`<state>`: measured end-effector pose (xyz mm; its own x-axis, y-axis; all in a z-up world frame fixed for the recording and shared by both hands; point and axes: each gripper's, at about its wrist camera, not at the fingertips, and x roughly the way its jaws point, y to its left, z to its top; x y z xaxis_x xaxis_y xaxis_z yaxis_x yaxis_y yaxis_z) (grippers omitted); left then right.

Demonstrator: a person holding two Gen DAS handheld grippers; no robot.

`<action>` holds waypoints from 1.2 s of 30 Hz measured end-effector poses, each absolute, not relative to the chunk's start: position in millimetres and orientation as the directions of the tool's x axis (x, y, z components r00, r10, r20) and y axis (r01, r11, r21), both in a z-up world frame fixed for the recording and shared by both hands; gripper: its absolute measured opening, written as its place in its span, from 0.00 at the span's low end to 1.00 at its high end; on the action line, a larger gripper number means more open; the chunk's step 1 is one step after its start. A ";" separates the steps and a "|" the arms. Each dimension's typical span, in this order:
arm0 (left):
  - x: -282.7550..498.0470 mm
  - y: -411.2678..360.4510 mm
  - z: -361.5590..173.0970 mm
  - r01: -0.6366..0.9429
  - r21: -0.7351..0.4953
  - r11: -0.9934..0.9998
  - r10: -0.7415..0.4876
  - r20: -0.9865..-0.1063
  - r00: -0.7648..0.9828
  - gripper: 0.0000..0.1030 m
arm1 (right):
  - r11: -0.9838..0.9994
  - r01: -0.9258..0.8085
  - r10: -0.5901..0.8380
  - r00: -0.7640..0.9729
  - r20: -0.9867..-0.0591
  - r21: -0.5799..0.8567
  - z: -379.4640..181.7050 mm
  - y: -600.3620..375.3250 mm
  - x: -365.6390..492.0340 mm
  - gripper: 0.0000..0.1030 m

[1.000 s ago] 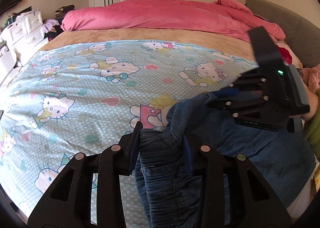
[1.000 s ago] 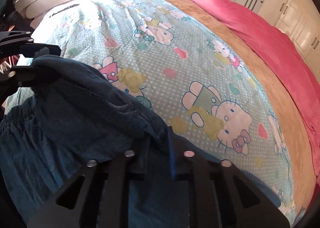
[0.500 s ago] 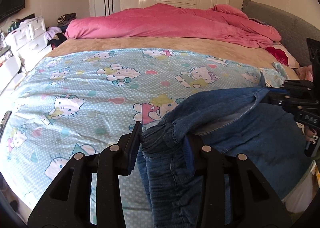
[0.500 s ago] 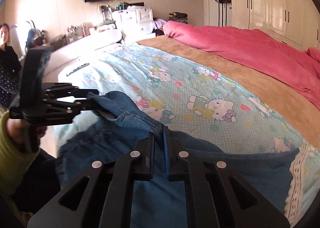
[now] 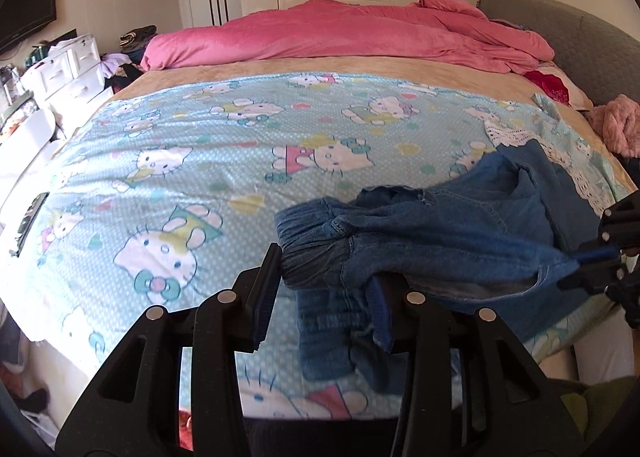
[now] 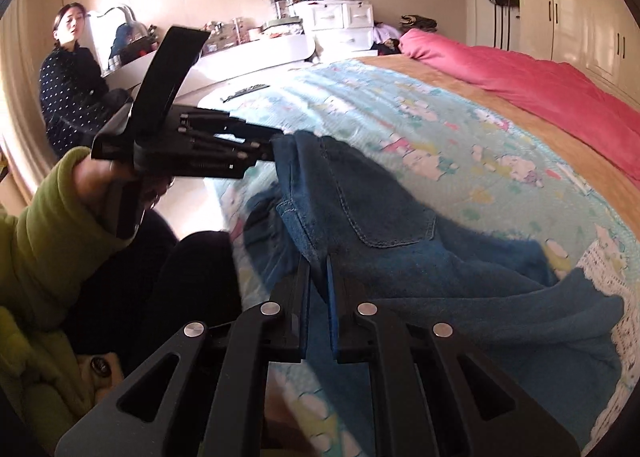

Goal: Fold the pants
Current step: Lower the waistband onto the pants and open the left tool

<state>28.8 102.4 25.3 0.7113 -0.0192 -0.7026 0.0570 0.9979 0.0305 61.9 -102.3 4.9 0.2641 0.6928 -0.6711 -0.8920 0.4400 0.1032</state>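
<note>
Blue denim pants [image 5: 448, 233] hang stretched between my two grippers over the near edge of the bed, their legs trailing onto the blue Hello Kitty sheet [image 5: 208, 153]. My left gripper [image 5: 324, 281] is shut on the gathered elastic waistband, which bunches between its fingers. My right gripper [image 6: 319, 269] is shut on the other end of the waistband, near a back pocket [image 6: 384, 209]. In the right wrist view the left gripper [image 6: 268, 145] shows at the left, gripping the pants [image 6: 400, 249]. The right gripper [image 5: 600, 257] shows at the far right of the left wrist view.
A pink duvet [image 5: 340, 37] lies across the far side of the bed, with a grey headboard [image 5: 568, 41] to the right. White drawers [image 5: 68, 69] and clutter stand at the left. A person in a dark top [image 6: 72, 85] sits beyond the bed's foot.
Both grippers have pulled apart and lifted, stretching the waistband out between them. The pants have swung from a heap into a spread span over the bed's edge.
</note>
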 end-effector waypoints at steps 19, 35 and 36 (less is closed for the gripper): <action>0.1 74.4 39.8 0.100 -0.119 0.988 -0.155 -0.696 0.701 0.35 | 0.425 -0.902 0.619 0.223 -0.753 0.082 -48.0 -92.8 35.1 0.09; 15.3 63.5 -15.2 0.101 -0.036 0.994 -0.090 -0.799 0.594 0.35 | 0.597 -0.779 0.546 0.217 -0.809 0.194 -61.4 -109.8 67.5 0.29; 15.0 62.6 -15.7 0.102 -0.031 0.994 -0.086 -0.799 0.595 0.35 | 0.601 -0.773 0.552 0.219 -0.804 0.202 -61.0 -110.3 67.6 0.31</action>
<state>15.0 62.6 -15.7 0.5947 -0.0862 -0.7993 0.1023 0.9943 -0.0312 67.6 -110.3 -61.0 0.2194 0.5524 -0.8042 -0.7733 0.6011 0.2019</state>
